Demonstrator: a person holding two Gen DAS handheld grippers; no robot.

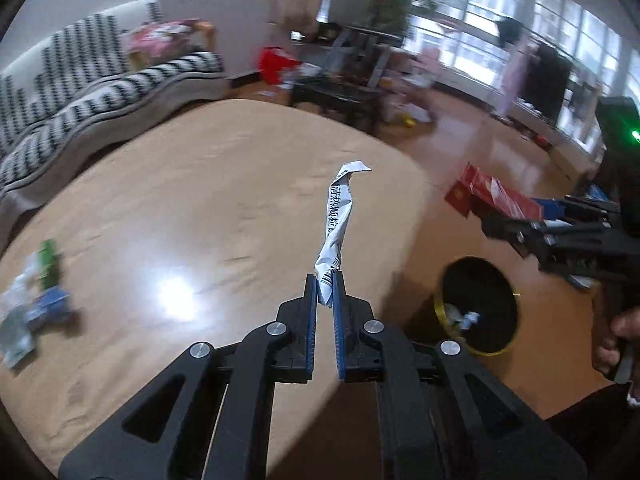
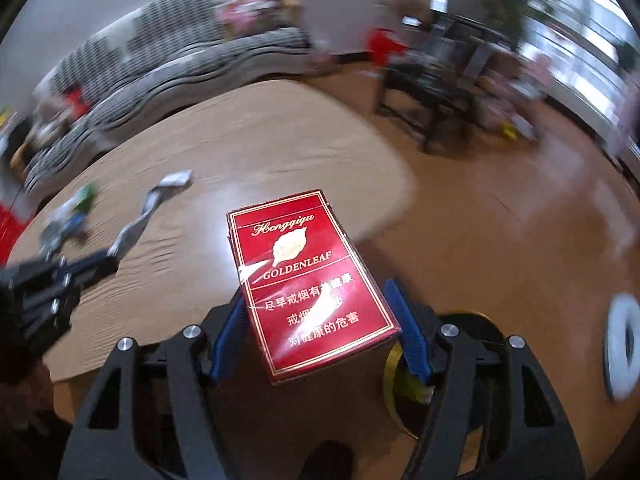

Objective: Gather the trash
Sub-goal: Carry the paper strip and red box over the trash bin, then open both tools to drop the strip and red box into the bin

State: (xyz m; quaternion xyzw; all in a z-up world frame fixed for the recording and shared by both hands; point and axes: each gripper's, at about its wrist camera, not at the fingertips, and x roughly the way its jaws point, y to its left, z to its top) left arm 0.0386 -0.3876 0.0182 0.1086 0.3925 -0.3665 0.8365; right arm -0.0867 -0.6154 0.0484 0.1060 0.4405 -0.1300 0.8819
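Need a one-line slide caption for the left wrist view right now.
Left gripper pinches a twisted white wrapper above the table, beside the black bin.

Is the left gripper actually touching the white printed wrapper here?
Touching. The left wrist view shows the left gripper with both blue pads pressed against the lower end of the white wrapper, held above the table.

Red pack (image 2: 310,280) hides most of the bin (image 2: 394,368).

Glossy wooden table (image 1: 200,200), crinkled paper wrapper (image 1: 338,220), glossy cellophane-wrapped cigarette pack (image 2: 308,280)
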